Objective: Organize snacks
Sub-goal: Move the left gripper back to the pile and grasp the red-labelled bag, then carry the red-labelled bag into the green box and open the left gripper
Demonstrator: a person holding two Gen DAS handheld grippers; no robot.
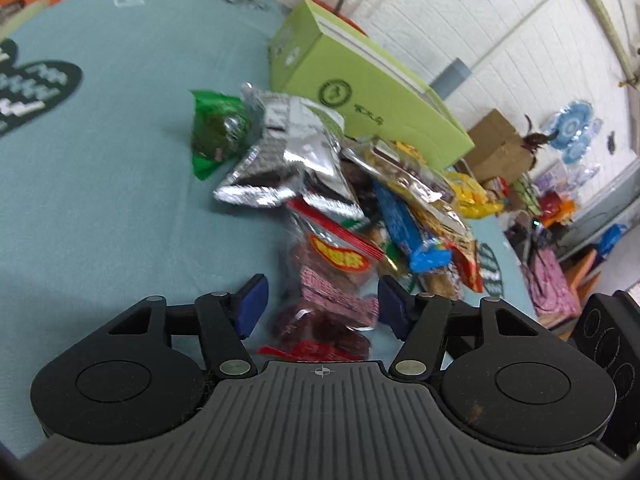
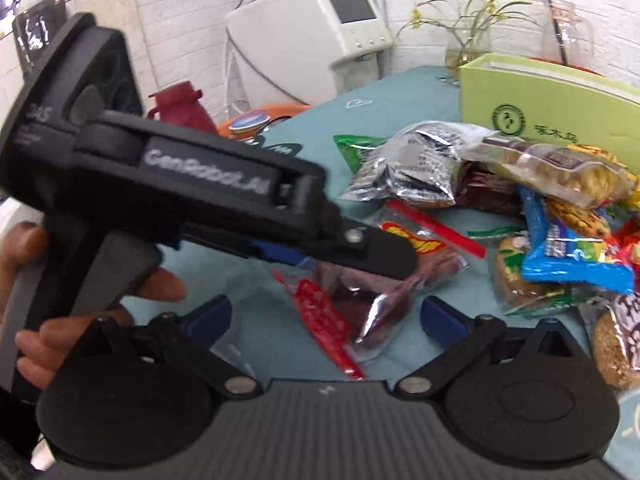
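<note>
A heap of snack packets lies on the teal tablecloth (image 1: 120, 168) in front of a light green box (image 1: 360, 80): a silver packet (image 1: 288, 148), a green one (image 1: 212, 128), a blue one (image 1: 404, 224) and a clear one with a red and yellow label (image 1: 340, 256). My left gripper (image 1: 323, 304) is open and low over a clear packet of dark red snacks (image 1: 324, 320), which lies between its blue pads without being pressed. In the right wrist view my right gripper (image 2: 326, 316) is open around the same packet (image 2: 360, 308), beside the left gripper (image 2: 360, 256), which a hand (image 2: 60, 336) holds.
A glass vase with a plant (image 2: 468, 48) and a glass jar (image 2: 564, 32) stand behind the green box (image 2: 560, 112). A white appliance (image 2: 320, 32) stands by the brick wall. Cardboard boxes (image 1: 496, 148) and clutter sit past the table's right edge.
</note>
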